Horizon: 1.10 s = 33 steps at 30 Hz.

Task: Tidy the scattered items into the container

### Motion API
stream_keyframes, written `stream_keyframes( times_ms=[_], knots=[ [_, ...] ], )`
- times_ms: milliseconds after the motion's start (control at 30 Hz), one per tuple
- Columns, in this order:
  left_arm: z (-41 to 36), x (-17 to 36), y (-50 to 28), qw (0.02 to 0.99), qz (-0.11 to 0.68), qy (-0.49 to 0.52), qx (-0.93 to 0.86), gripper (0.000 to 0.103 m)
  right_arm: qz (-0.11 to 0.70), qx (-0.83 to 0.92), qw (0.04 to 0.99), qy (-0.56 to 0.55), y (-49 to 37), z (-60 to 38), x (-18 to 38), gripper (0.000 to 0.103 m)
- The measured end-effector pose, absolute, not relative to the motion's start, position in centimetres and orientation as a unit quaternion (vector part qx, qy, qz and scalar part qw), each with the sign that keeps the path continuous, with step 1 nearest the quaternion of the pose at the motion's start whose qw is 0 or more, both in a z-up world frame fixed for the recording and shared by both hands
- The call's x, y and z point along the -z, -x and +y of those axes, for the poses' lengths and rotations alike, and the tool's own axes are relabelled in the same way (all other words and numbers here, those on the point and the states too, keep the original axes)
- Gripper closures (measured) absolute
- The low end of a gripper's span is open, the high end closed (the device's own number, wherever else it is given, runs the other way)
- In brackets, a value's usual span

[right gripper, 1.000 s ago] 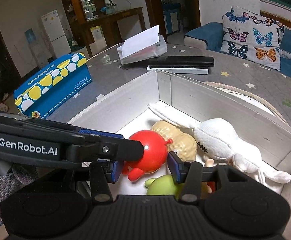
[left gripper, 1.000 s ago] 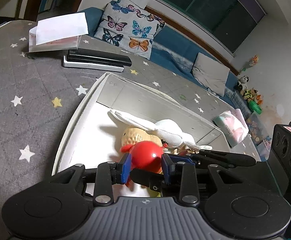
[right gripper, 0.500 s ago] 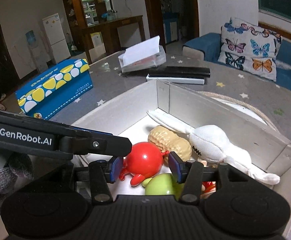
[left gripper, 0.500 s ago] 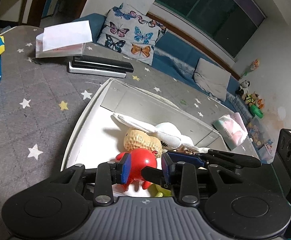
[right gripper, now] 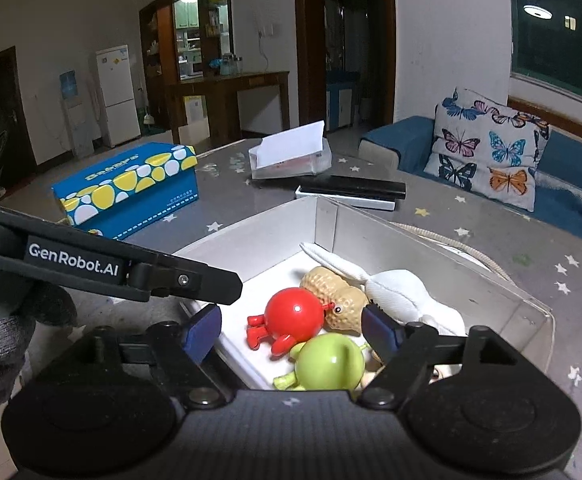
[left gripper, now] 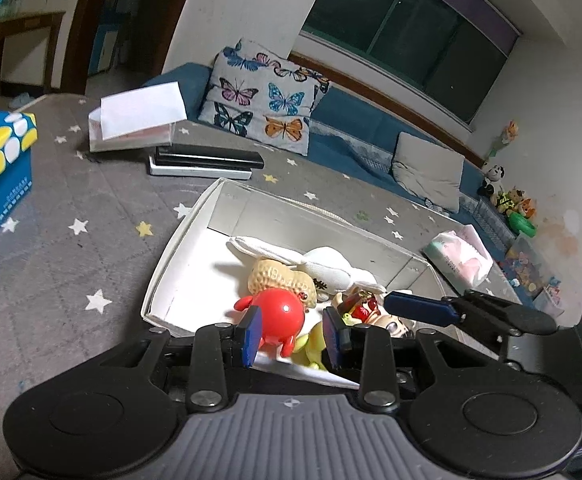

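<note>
Lying in box (right gripper: 431, 264): peanut toy (right gripper: 337, 298), long axis left-right

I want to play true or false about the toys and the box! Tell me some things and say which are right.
1. The red ball toy lies inside the white box. True.
2. The green toy sits outside the box on the star cloth. False: it lies in the box beside the red one.
3. The right tool is shut on the red ball toy. False: it is open and holds nothing.
4. A peanut toy lies next to the white plush bunny. True.
5. The blue tissue box is inside the white box. False: it stands on the table outside.
</note>
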<state>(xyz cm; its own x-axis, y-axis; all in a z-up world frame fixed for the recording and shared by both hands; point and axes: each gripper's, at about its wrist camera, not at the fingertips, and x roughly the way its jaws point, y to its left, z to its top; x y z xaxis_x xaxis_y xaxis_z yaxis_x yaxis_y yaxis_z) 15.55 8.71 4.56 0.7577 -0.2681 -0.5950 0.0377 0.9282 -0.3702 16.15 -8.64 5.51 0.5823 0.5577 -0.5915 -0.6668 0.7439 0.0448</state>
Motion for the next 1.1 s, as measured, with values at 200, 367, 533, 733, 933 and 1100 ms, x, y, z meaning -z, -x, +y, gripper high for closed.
stream_keyframes(
  times_ms=[200, 367, 533, 733, 933, 1100],
  knots=[
    [7.4, -5.0, -13.6, 0.935, 0.323, 0.135, 0.060, 0.068, 0.281, -0.344, 0.892, 0.084, -14.1, -10.0, -5.9, 0.012],
    [6.5, -4.9, -12.3, 0.939, 0.317, 0.123, 0.054, 0.066, 0.268, -0.335, 0.900, 0.072, -12.4, -11.0, -6.1, 0.003],
    [5.5, -4.6, -11.2, 0.942, 0.315, 0.106, 0.042, 0.066, 0.259, -0.327, 0.906, 0.073, -10.6, -11.7, -6.1, 0.000],
    [4.1, -4.2, -9.7, 0.946, 0.313, 0.076, 0.032, 0.067, 0.256, -0.314, 0.911, 0.078, -8.6, -12.0, -5.6, 0.000],
    [3.3, -3.5, -8.6, 0.946, 0.318, 0.055, 0.021, 0.067, 0.265, -0.297, 0.914, 0.073, -7.3, -12.3, -4.6, 0.000],
    [3.2, -2.6, -7.9, 0.944, 0.327, 0.050, 0.010, 0.068, 0.275, -0.283, 0.917, 0.064, -6.7, -12.5, -3.9, 0.000]
  ],
)
